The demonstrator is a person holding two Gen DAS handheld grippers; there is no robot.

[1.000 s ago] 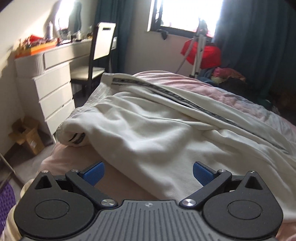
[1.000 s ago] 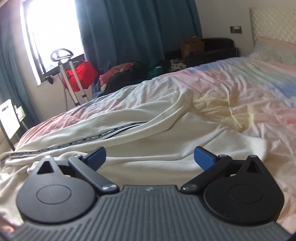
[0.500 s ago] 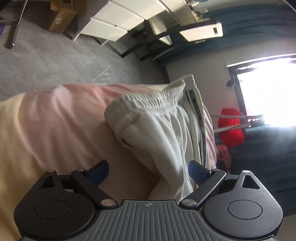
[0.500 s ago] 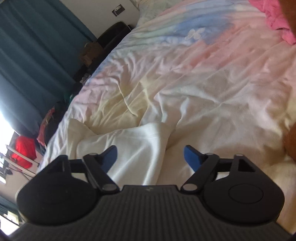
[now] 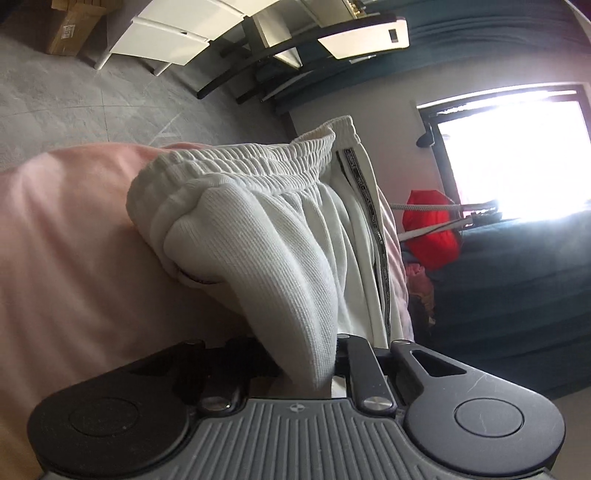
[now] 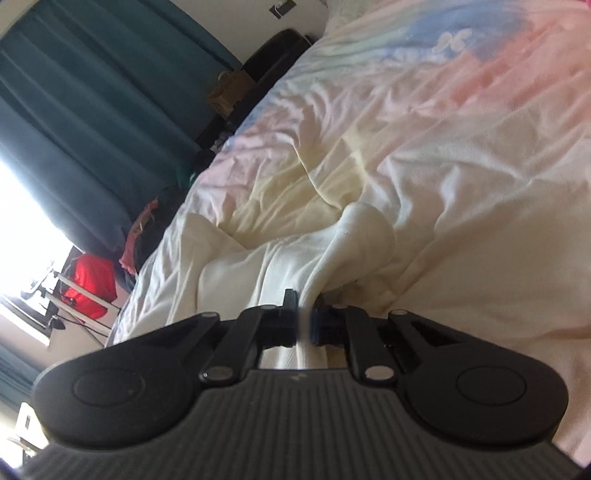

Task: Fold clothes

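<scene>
White track pants (image 5: 280, 236) with a black side stripe lie on a pastel pink and yellow bedsheet (image 5: 66, 236). In the left wrist view the elastic waistband (image 5: 258, 162) bunches up, and my left gripper (image 5: 306, 369) is shut on a fold of the pants just below it. In the right wrist view my right gripper (image 6: 304, 325) is shut on the far leg end of the pants (image 6: 354, 243), which rises in a pinched ridge from the bedsheet (image 6: 461, 166). Both views are rolled sideways.
Beyond the bed edge in the left wrist view are grey floor (image 5: 74, 99), a white dresser (image 5: 177, 29), a black chair (image 5: 295, 48), a cardboard box (image 5: 70, 26) and a red bag (image 5: 432, 236) by the window. Teal curtains (image 6: 92, 122) and piled clothes (image 6: 144, 236) flank the bed.
Both grippers have closed: the left on the pants near the waistband, the right on the leg end. Both have moved in closer to the cloth since half a second ago.
</scene>
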